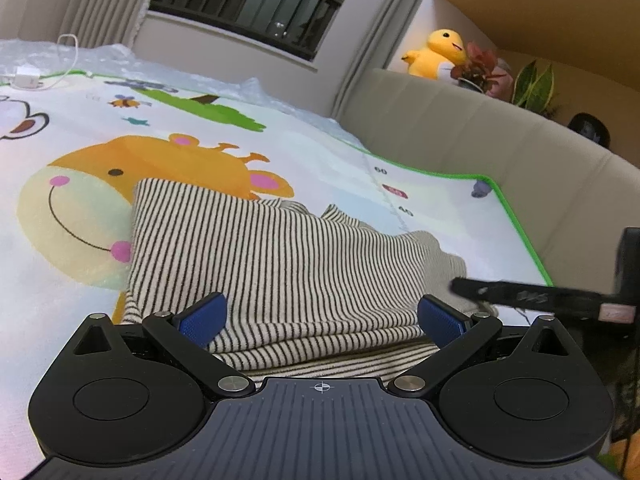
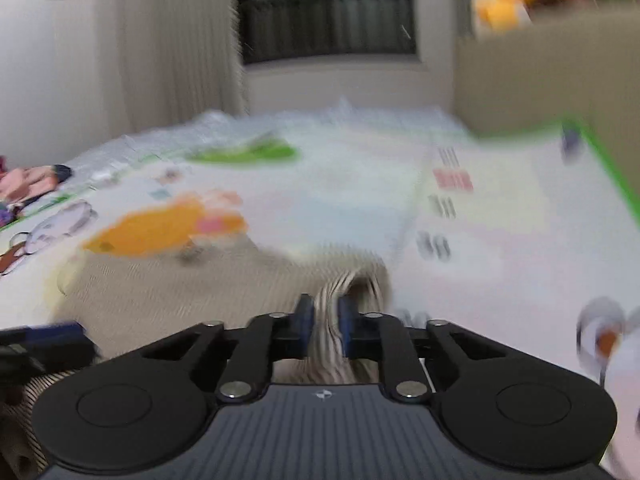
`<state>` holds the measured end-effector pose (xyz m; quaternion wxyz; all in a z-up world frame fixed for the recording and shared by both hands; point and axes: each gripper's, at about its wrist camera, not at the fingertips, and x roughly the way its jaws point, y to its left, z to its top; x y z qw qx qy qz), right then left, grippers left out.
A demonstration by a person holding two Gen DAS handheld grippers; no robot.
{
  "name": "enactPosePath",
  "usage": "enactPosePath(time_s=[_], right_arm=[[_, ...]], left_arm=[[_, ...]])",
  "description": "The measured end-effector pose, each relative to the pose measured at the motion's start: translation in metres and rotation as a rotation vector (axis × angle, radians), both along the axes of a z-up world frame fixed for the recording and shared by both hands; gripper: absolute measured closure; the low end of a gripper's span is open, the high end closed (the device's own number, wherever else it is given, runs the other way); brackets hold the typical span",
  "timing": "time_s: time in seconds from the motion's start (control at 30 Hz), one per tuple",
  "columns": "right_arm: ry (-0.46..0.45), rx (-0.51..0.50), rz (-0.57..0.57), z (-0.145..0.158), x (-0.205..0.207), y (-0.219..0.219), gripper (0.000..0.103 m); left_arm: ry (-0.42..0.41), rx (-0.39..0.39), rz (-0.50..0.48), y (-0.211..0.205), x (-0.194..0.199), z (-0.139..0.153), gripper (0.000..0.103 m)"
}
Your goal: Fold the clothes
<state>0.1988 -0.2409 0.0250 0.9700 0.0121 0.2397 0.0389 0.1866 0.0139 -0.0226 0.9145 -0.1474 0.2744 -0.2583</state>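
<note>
Your right gripper (image 2: 325, 322) has its fingers clamped tight on a bunched fold of the striped shirt (image 1: 272, 264), pinching the cloth at its right-hand end, likely so you can carry that end over for the next fold. The right wrist view is blurred, so exactly which hem or sleeve you hold cannot be told.

Your left gripper (image 1: 322, 318) has its fingers spread wide with nothing between them. It hovers just above the shirt's near edge, perhaps ready to pin the cloth while the other end travels.

The shirt lies partly folded in layers on the play mat (image 1: 328, 152), over the lower part of the giraffe print and nearer the mat's right, green-bordered edge than its far one. Its long axis runs left to right across the mat, roughly parallel to the near edge.
</note>
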Motion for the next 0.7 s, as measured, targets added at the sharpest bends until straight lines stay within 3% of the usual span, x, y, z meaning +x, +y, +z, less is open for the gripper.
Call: enactPosePath(time_s=[0.1, 0.17, 0.43, 0.5, 0.57, 0.63, 0.7], right_arm=[[-0.095, 0.029, 0.013, 0.031, -0.003, 0.000, 0.101], [-0.105, 0.028, 0.002, 0.035, 0.002, -0.003, 0.101], [0.115, -0.035, -0.154, -0.027, 0.023, -0.022, 0.100], [0.140, 0.003, -0.185, -0.034, 0.024, -0.031, 0.099], [0.138, 0.065, -0.202, -0.036, 0.022, -0.040, 0.093], [0.100, 0.126, -0.188, -0.029, 0.016, -0.046, 0.072], [0.075, 0.166, -0.164, -0.023, 0.013, -0.048, 0.062]], left_arm=[[-0.001, -0.017, 0.003, 0.003, 0.000, 0.000, 0.000], [-0.003, -0.029, 0.003, 0.004, 0.000, -0.001, 0.000], [0.008, -0.064, 0.001, 0.008, 0.003, -0.002, 0.000], [0.011, -0.069, 0.000, 0.009, 0.004, -0.003, 0.000], [0.012, -0.070, 0.000, 0.009, 0.004, -0.003, 0.000], [0.012, -0.071, 0.001, 0.009, 0.004, -0.003, 0.000], [0.012, -0.073, 0.001, 0.009, 0.004, -0.004, 0.000]])
